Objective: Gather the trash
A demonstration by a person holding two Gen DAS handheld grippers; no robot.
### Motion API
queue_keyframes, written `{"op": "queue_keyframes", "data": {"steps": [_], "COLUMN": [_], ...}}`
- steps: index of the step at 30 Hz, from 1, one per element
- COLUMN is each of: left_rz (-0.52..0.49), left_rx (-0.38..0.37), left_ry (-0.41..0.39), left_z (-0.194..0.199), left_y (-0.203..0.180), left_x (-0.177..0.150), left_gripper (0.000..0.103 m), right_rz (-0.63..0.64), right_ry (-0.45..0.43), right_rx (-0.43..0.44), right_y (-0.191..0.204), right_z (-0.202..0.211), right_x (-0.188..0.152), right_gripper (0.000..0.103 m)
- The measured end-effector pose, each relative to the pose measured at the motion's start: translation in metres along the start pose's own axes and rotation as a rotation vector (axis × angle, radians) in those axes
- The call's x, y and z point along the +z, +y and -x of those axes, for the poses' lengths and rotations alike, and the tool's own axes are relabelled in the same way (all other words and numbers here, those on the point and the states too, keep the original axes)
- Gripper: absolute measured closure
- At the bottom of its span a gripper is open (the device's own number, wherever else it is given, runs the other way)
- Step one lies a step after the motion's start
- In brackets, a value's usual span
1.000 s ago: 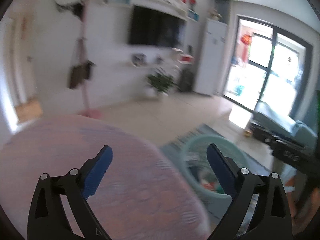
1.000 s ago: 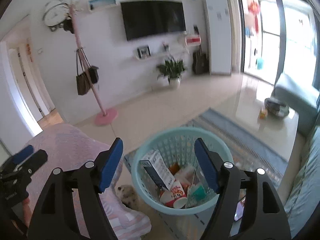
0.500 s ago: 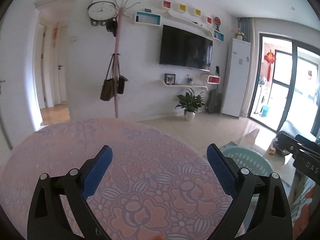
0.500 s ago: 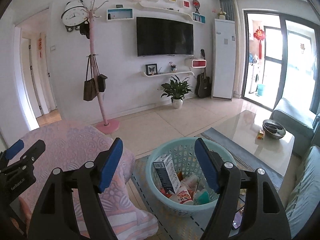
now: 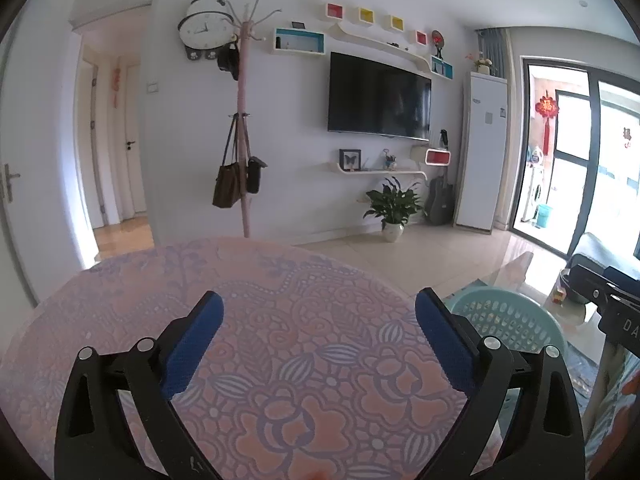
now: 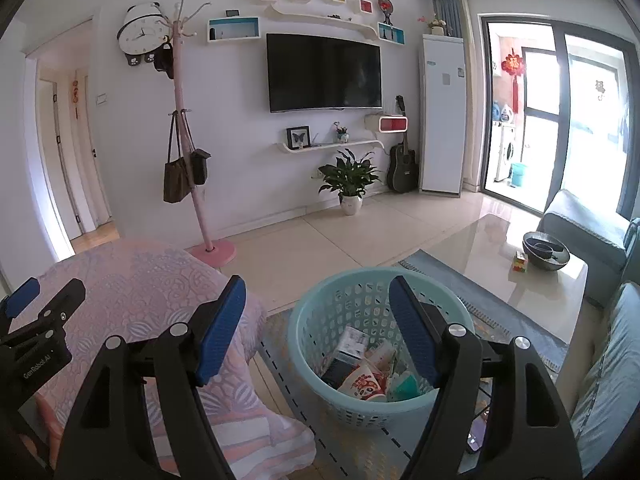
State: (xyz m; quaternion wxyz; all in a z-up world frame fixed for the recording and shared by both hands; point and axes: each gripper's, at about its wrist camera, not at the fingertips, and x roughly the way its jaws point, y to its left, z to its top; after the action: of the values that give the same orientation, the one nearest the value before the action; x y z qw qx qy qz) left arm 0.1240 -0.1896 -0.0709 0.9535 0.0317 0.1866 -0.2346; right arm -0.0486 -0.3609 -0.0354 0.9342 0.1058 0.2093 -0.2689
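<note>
A light teal plastic basket [image 6: 320,304] stands on the rug, holding a carton [image 6: 348,346], a red-and-white paper cup [image 6: 362,384] and other wrappers. My right gripper [image 6: 318,320] hovers open above and in front of it, nothing between its blue pads. My left gripper [image 5: 318,332] is open over the round table with the pink floral cloth [image 5: 280,288], empty as well. The basket's rim [image 5: 508,312] shows at the right of the left wrist view, beside the other gripper's black body [image 5: 612,304]. The left gripper's tip [image 6: 24,292] shows at the left edge of the right wrist view.
A glass coffee table [image 6: 500,248] with a dark bowl [image 6: 546,250] and a small box [image 6: 520,262] stands right of the basket. A grey sofa [image 6: 608,380] lies at the right edge. A pink coat stand [image 6: 188,148] and a potted plant [image 6: 350,180] stand by the far wall.
Both views swung from a blurred, tilted look to a steady one; the left view turned left onto the table, the right gripper settled over the basket. Both stayed open.
</note>
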Motion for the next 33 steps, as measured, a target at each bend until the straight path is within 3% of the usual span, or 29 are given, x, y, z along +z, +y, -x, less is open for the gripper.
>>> {"op": "queue_keyframes", "data": {"steps": [33], "left_rz": [0.037], "left_rx": [-0.004], "left_ry": [0.008], "left_z": [0.0047], "left_y": [0.0044], "left_x": [0.0035], "left_gripper": [0.009], "right_rz": [0.000], "right_ry": [0.022], "right_rx": [0.030], "right_y": [0.0029], "right_z": [-0.0040], "right_x": [-0.0019], "right_gripper": [0.033]}}
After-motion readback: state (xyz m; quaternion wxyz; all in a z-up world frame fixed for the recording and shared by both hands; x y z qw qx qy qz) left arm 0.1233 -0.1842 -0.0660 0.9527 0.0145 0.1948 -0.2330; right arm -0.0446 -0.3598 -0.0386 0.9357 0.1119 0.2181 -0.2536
